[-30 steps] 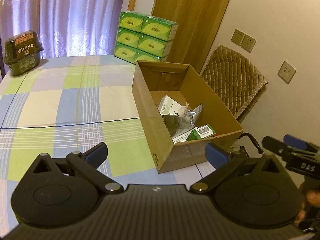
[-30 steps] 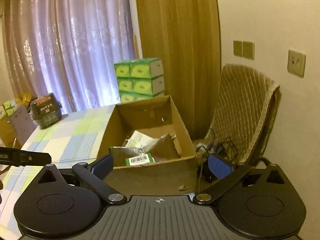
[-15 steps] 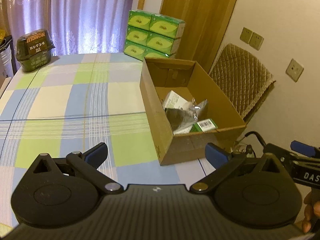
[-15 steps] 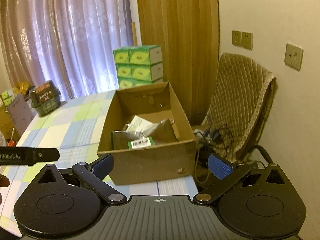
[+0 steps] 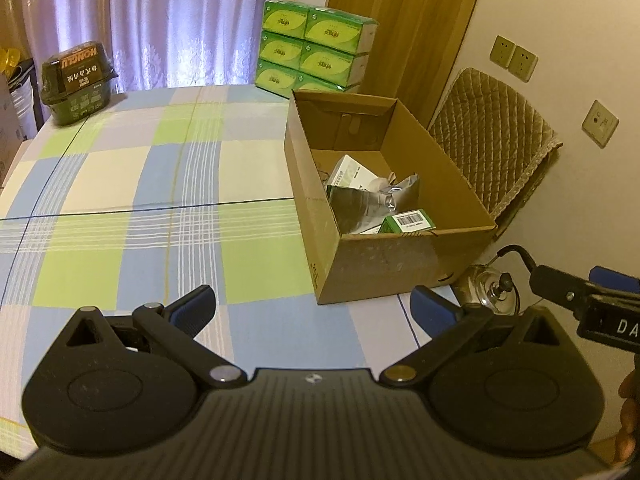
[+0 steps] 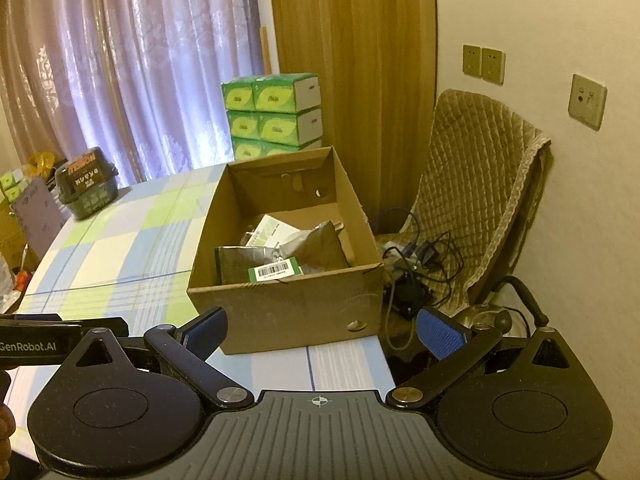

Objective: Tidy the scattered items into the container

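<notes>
An open cardboard box (image 5: 400,264) (image 6: 280,312) stands at the right end of the checked tablecloth. Inside lie a green barcoded box (image 5: 412,220) (image 6: 276,270), a silver foil pouch (image 5: 368,204) (image 6: 316,242) and a white-green packet (image 5: 348,170) (image 6: 272,230). My left gripper (image 5: 314,312) hovers open over the table, short of the box's near left corner, with nothing between its fingers. My right gripper (image 6: 324,330) is open and empty too, in front of the box's near wall. Each gripper shows at the edge of the other's view.
A dark green tub (image 5: 76,82) (image 6: 86,192) sits at the table's far left corner. Stacked green tissue boxes (image 5: 316,56) (image 6: 274,114) rise behind the cardboard box. A quilted chair (image 6: 476,200) with cables on its seat and a kettle (image 5: 492,292) stand beyond the table's right edge.
Both grippers have drawn back and up from the box, which now looks smaller and farther. Both stay open and empty. The box's contents have not moved.
</notes>
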`<state>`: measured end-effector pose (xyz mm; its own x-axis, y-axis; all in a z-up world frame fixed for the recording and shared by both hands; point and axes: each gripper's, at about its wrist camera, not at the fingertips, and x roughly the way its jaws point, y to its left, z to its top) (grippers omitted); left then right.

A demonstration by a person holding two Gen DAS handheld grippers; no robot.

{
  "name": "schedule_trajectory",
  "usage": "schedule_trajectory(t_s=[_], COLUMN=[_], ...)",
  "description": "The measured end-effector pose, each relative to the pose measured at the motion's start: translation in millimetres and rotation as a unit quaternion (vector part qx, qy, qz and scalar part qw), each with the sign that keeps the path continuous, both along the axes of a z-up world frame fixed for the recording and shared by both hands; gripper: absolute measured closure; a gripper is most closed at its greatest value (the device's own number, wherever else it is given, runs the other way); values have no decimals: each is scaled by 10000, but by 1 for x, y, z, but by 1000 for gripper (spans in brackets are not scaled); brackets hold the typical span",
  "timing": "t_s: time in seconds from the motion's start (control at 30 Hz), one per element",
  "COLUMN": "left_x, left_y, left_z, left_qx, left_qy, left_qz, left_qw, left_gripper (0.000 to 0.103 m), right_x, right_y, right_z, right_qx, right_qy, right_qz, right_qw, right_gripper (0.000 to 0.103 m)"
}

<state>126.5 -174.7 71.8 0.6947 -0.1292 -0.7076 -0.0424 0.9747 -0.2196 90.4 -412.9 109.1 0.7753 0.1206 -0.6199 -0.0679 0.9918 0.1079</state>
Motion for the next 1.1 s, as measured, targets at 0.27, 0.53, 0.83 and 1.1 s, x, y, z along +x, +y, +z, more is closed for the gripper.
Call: schedule_trajectory(t_s=[0.27, 0.53, 0.83, 1.1], left_x=[0, 1, 2, 3], left_y=[-3, -6, -8, -9], left_z=[-3, -3, -5, -6], left_qx=[105, 137, 170, 166], left_qy=[19, 9, 30, 33], left_qz=[-45, -90, -118, -121], left_qw=[9999, 9999, 9998, 9998], left_gripper=[1, 1, 1, 1], right_x=[1, 5, 7, 8], right_y=[1, 4, 6, 5], right_z=[0, 2, 1, 0], right_qx=[-9, -25, -30, -24], right_qy=[74, 122, 158, 183], right_qz=[31, 63, 85, 80], right_qw=[10000, 9999, 9998, 9998], right_gripper=[0, 0, 0, 0])
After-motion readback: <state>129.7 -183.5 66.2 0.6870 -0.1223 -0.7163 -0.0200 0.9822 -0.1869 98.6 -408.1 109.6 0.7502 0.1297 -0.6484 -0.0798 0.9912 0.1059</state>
